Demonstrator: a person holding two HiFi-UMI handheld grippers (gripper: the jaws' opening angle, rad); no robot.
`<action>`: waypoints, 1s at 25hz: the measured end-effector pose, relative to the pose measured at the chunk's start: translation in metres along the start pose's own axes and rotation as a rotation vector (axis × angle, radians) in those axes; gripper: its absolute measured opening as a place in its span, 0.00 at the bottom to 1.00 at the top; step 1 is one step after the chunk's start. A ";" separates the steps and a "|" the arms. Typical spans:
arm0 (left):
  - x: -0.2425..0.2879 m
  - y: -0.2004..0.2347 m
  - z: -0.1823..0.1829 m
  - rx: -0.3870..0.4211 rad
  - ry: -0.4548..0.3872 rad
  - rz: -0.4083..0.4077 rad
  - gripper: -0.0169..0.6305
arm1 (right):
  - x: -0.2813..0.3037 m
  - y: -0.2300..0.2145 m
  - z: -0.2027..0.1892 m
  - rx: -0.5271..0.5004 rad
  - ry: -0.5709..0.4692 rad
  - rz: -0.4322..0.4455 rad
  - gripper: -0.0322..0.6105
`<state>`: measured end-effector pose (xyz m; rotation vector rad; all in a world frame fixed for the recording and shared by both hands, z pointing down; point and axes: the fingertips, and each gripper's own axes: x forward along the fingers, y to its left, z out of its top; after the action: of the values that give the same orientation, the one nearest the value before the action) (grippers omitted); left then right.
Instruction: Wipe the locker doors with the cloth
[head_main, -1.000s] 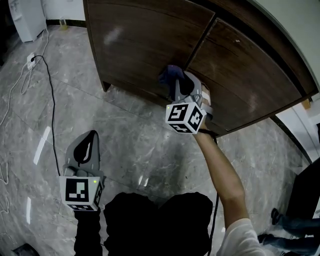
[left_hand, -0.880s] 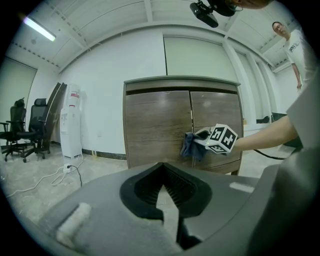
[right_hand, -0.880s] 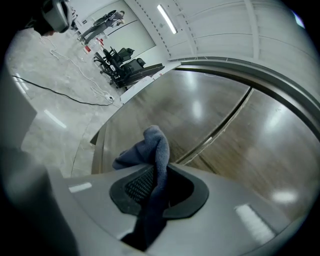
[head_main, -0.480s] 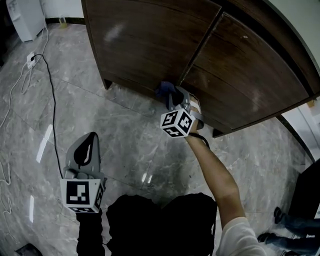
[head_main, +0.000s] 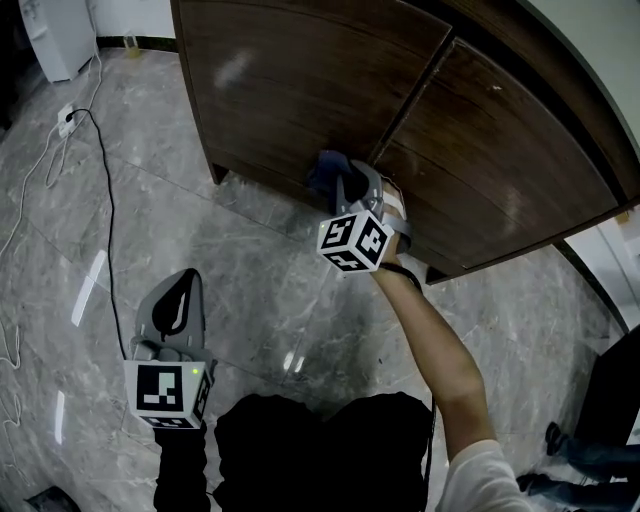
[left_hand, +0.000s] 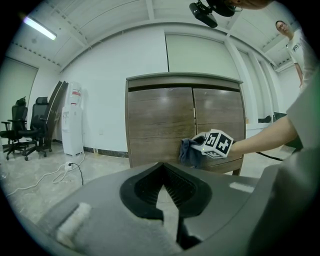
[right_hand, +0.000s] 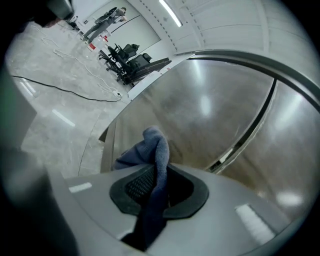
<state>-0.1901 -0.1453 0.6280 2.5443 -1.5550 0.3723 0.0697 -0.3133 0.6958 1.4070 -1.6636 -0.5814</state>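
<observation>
Cloth (right_hand: 155, 165), dark blue, is pinched between the pads of the right gripper (right_hand: 157, 187). The jaws are closed on a fold of it, one end bunching up past the tips and the other trailing down behind them. In the head view the bunched cloth (head_main: 328, 172) is seen pressed by the right gripper (head_main: 348, 185) against the lower part of the locker's left-hand door (head_main: 300, 80), just beside the seam with the right-hand door (head_main: 500, 170). The same spot is shown from across the floor in the left gripper view, where the cloth (left_hand: 189, 151) lies low on the dark wood.

Both doors are shut, so the locker's inside is hidden.

The left gripper (left_hand: 162, 187) is held low and well apart from the locker, over the grey marbled floor (head_main: 250, 270). Its jaws are drawn together with nothing between them.

Black-and-white square markers are carried on the cube of each gripper; no words are printed on them. A white water dispenser (left_hand: 72, 120) stands by the wall left of the locker, with a red panel whose print is too small to be read. Black office chairs (left_hand: 20, 130) are seen beyond it, and a black cable (head_main: 105, 200) runs across the floor to a white power strip (head_main: 63, 118).
</observation>
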 end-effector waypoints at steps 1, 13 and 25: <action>0.000 0.001 0.000 0.002 -0.004 0.001 0.03 | -0.003 -0.011 0.010 -0.002 -0.013 -0.012 0.13; -0.003 0.019 0.021 0.034 -0.030 0.033 0.03 | -0.048 -0.150 0.118 -0.080 -0.164 -0.172 0.13; -0.015 0.025 0.018 0.018 -0.043 0.048 0.03 | -0.063 -0.220 0.215 -0.178 -0.286 -0.325 0.13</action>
<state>-0.2166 -0.1488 0.6066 2.5488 -1.6375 0.3402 0.0109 -0.3472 0.3893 1.5262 -1.5595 -1.1334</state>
